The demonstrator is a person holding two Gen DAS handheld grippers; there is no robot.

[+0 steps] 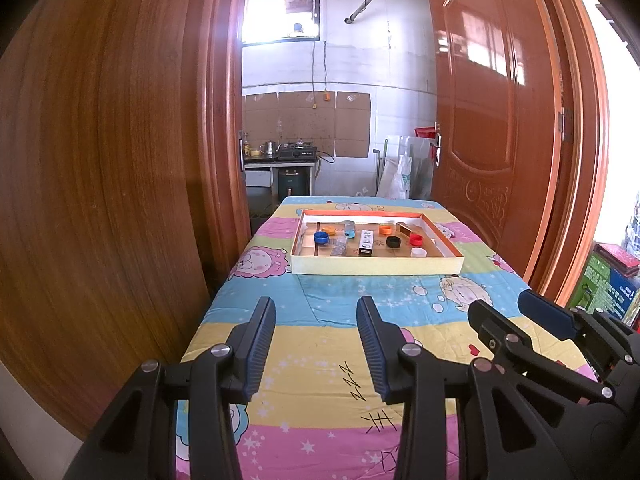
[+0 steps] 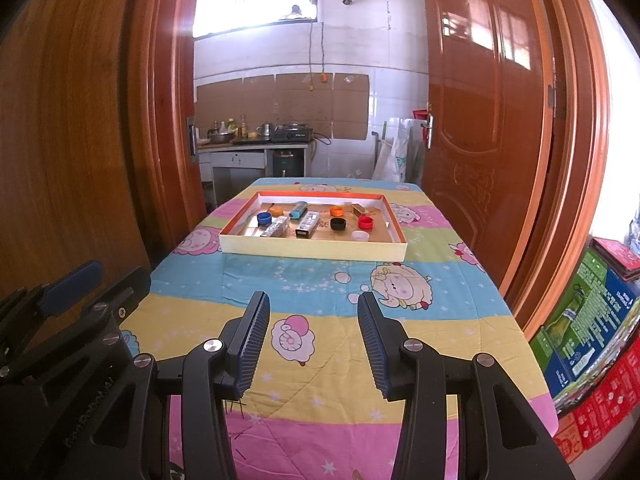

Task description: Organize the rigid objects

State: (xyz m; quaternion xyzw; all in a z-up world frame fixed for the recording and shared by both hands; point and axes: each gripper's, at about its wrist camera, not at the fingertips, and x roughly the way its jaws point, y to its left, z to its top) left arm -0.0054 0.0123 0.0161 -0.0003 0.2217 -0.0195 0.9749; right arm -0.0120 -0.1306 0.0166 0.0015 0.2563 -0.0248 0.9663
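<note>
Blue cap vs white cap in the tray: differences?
The blue cap is dark and sits at the tray's left end; the white cap is pale and sits right of centre, nearer the front wall. Blue lies beside a silvery packet; white sits alone. Both are small round caps.

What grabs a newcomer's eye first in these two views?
The shallow tray with the orange rim, far across the cartoon-print cloth, dotted with bright bottle caps like the blue cap and red cap. Up close, the left gripper and right gripper hover open and empty over the near cloth.
</note>
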